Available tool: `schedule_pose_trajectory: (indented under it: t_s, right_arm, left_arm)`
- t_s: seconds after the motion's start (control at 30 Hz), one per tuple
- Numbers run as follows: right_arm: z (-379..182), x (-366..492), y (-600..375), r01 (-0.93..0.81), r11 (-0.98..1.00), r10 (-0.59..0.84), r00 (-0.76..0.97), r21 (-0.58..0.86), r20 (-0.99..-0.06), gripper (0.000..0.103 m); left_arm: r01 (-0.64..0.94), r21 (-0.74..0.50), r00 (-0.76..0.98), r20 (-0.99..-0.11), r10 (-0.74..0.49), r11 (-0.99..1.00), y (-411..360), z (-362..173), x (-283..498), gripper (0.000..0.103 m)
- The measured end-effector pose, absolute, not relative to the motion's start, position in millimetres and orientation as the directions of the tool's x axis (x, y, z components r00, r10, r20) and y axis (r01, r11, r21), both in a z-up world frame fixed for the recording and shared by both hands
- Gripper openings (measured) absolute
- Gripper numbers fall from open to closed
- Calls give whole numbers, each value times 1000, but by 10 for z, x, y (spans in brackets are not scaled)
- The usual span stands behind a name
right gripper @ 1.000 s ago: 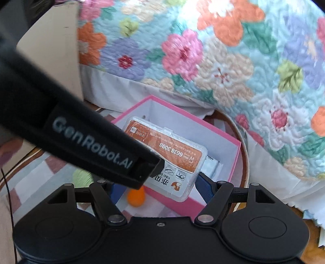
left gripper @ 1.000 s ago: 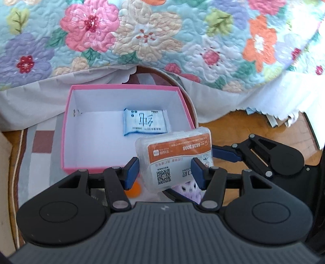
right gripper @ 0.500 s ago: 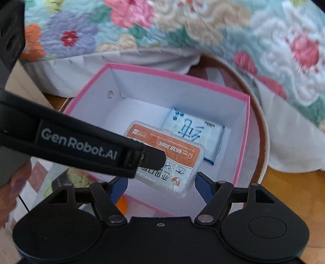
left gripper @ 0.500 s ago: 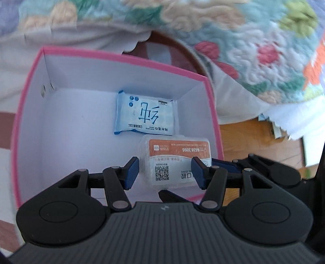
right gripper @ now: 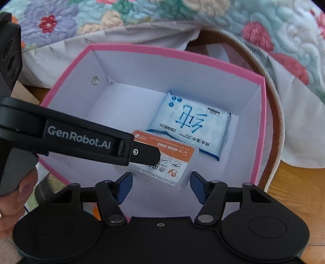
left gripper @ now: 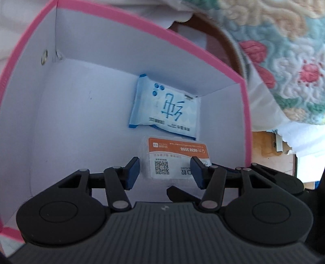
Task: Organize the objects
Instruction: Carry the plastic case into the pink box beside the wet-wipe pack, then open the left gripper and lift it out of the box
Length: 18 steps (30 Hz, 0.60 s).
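A clear plastic case with an orange label lies on the white floor of a pink-rimmed box, just in front of a blue and white tissue pack. My left gripper is open inside the box, its blue pads either side of the case's near end. My right gripper is open too, just behind the case. The left gripper's black arm crosses the right wrist view over the case. The tissue pack and box rim also show there.
A flowered quilt and white bed skirt hang behind the box. A round wooden hoop curves around the box's right side. Wooden floor lies to the right. A small orange object sits outside the box's near wall.
Both grippers moved forward and down into the box. The orange-label case went from being held above the box to lying on its floor, and the left gripper's pads stand apart from it.
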State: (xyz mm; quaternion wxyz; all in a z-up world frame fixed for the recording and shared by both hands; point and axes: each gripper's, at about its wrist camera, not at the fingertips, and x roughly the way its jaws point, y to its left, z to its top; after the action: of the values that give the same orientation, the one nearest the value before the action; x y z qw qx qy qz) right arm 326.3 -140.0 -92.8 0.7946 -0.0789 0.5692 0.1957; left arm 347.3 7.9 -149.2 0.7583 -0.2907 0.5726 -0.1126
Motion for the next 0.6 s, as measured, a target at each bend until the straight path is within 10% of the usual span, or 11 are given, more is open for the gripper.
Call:
schedule_pose_trajectory:
  t_s: [0.6]
  right_arm:
    - [-1134, 3338, -1237, -447, 859, -51, 414, -252, -909, 68]
  left_arm:
    - [-278, -585, 315, -805, -503, 762, -55, -1797, 3569, 25]
